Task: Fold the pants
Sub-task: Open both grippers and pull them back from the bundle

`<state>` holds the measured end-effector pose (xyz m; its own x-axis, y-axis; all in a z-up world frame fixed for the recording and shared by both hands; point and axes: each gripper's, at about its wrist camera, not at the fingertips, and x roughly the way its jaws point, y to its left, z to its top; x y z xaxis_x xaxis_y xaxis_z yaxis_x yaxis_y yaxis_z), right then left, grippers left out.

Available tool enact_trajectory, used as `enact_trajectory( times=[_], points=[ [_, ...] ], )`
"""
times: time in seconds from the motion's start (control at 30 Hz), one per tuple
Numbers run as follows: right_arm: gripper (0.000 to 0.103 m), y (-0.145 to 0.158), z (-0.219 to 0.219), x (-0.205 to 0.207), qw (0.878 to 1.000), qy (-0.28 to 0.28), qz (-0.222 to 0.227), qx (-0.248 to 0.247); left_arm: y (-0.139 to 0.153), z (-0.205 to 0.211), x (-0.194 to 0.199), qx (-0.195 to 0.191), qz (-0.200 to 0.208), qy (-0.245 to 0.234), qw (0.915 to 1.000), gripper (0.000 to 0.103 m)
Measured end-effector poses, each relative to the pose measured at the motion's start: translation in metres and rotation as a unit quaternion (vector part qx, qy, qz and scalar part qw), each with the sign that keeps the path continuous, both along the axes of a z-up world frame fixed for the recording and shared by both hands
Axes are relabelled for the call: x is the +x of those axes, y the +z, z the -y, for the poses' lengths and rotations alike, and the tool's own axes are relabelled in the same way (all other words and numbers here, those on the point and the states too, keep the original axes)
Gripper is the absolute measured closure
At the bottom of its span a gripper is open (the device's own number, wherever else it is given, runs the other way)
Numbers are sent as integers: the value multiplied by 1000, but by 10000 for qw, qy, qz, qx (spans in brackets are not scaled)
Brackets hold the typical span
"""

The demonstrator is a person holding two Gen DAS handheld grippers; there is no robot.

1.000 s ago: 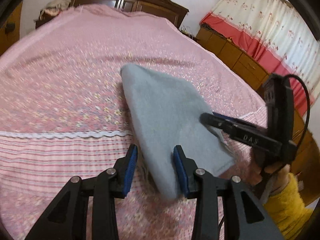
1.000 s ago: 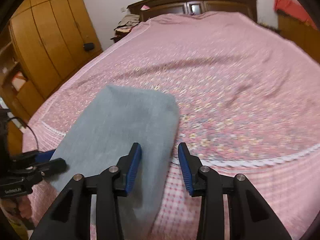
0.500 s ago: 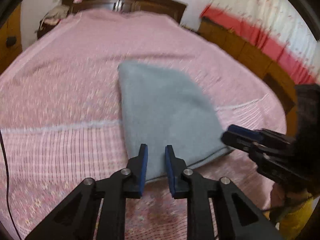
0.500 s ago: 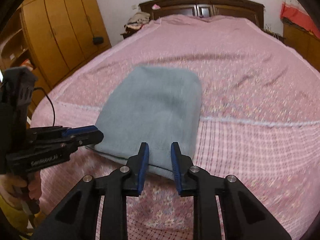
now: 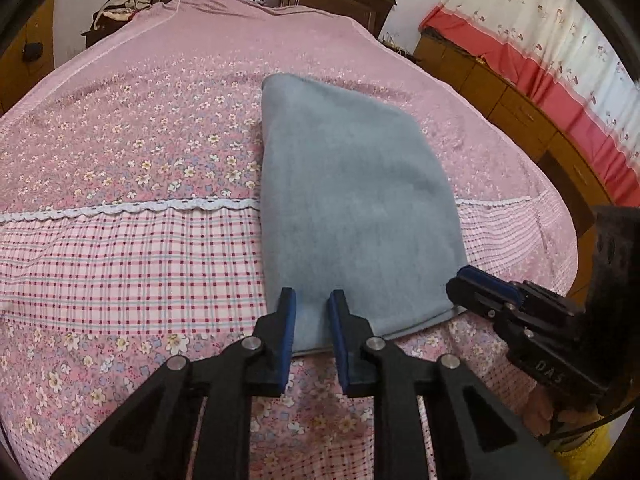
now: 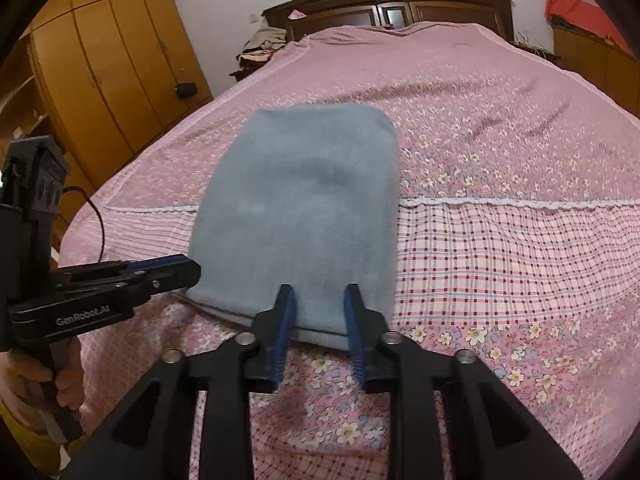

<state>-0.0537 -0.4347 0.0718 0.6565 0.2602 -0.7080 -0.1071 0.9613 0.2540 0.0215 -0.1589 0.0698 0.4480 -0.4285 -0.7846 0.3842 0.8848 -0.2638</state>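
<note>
Both grippers have backed to the pants' [image 5: 352, 200] 6 o'clock hem on the bed [image 5: 120, 140], left fingers [image 5: 289, 320] narrowly spread, right [image 6: 318, 312] opening, gripping nothing; a snagged hem could undo the fold.

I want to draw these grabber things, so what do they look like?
Each hand-held gripper, left and right, is black plastic with two fingers lined by blue pads, joined with silver round bolts. The left one has white lettering reading GenRobot.AI and a thin black cable. The person's sleeve is yellow.
</note>
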Motion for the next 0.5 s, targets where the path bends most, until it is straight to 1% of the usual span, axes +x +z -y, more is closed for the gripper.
enact_trajectory(
  times=[0.03, 0.1, 0.17, 0.23, 0.33, 0.5],
  points=[
    [67, 0, 2, 0, 10000, 2, 20, 14, 2, -1, -8, 18, 19, 3, 10000, 84],
    [65, 4, 1, -2, 10000, -35, 71, -23, 7, -2, -15, 8, 38, -8, 10000, 77],
    [62, 8, 1, -7, 9998, -98, 134, -118, 10, -5, -20, 7, 39, 45, 10000, 63],
    [61, 13, 0, -10, 9997, -140, 170, -141, 13, -8, -26, 28, 60, 111, 9999, 58],
    [60, 16, 3, -13, 9996, -193, 186, -117, 16, -12, -34, 58, 64, 159, 9998, 55],
    [58, 23, 7, -24, 9992, -316, 220, -133, 23, -14, -49, 138, 123, 188, 9997, 42]
  ],
)
